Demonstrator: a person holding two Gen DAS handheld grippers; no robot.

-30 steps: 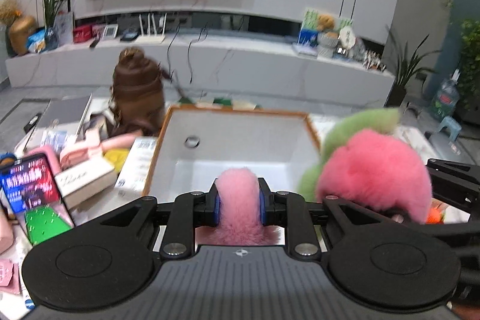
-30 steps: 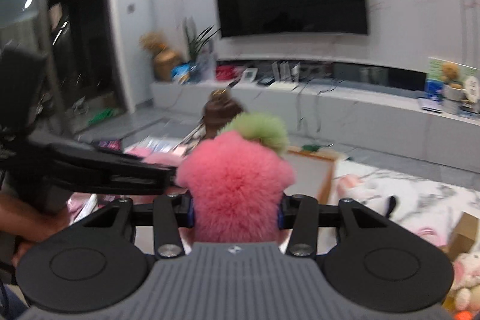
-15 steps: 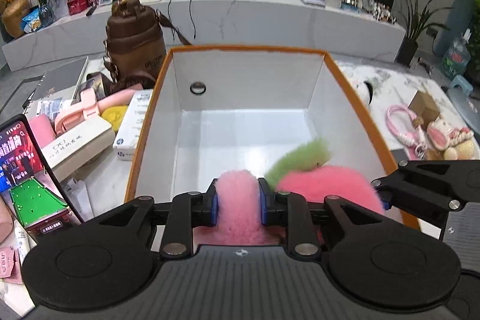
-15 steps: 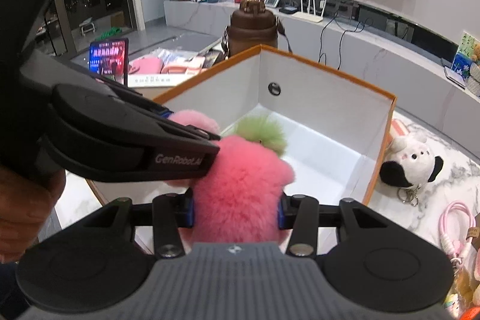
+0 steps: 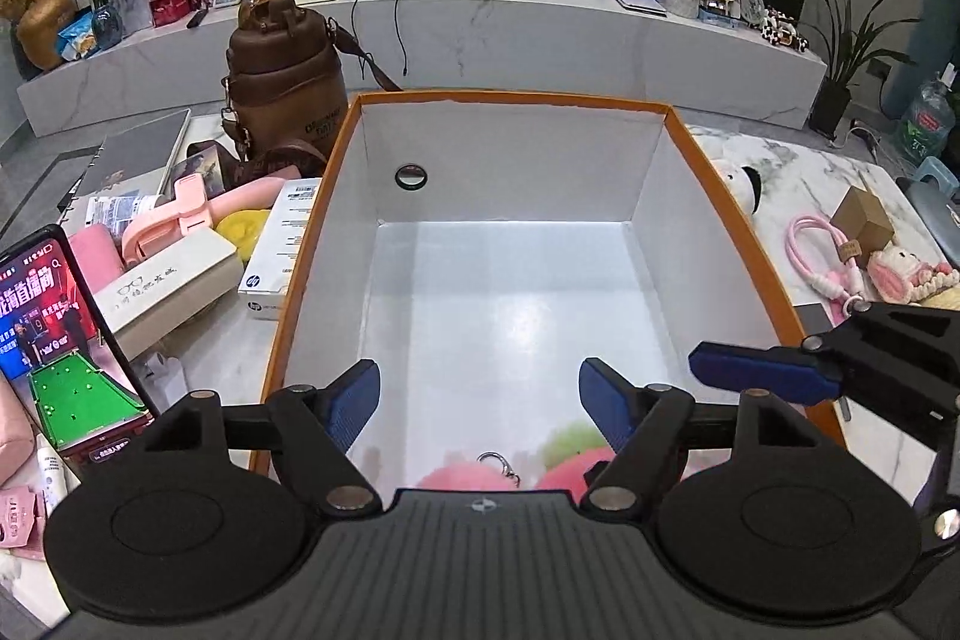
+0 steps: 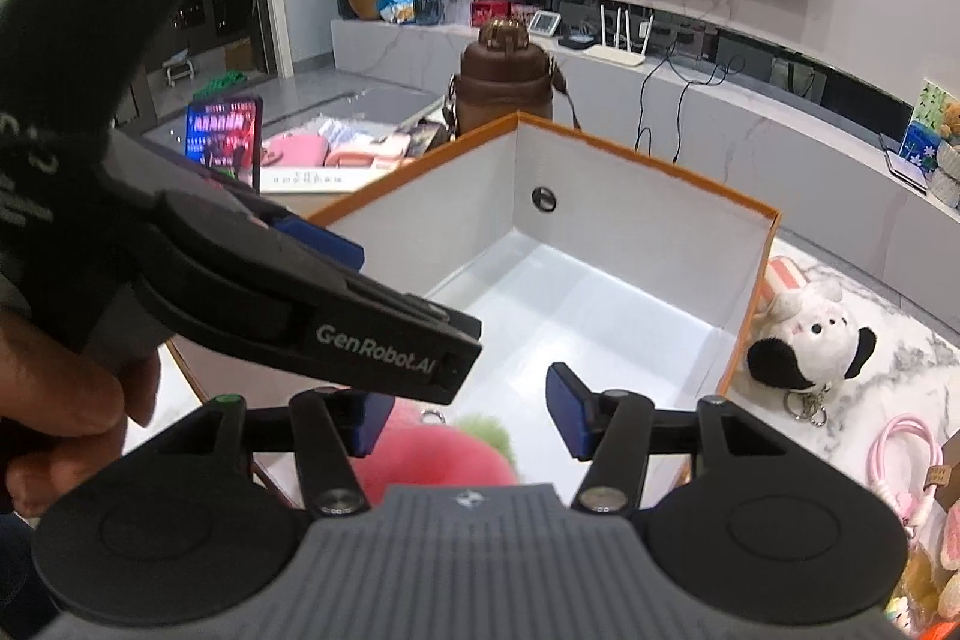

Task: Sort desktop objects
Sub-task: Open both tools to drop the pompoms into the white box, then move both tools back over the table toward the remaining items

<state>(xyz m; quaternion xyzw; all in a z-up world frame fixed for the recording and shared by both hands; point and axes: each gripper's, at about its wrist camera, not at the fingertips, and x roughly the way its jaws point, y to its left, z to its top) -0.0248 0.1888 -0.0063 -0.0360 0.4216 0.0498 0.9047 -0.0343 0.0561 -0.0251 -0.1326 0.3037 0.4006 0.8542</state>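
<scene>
We hold both tongs spread wide over the near end of the orange-rimmed box [image 5: 312, 244], gripping nothing: the left gripper [image 5: 480, 403] and the right gripper [image 6: 465, 418] hang side by side above the two fluffy charms, so both lie loose on the white floor, in our judgement dropped where they belong. The pink pompom [image 5: 462, 475] with its metal clasp and the pink-and-green plush [image 6: 444, 451] are mostly hidden behind the gripper bodies. The panda plush [image 6: 810, 346] waits outside, right of the box.
</scene>
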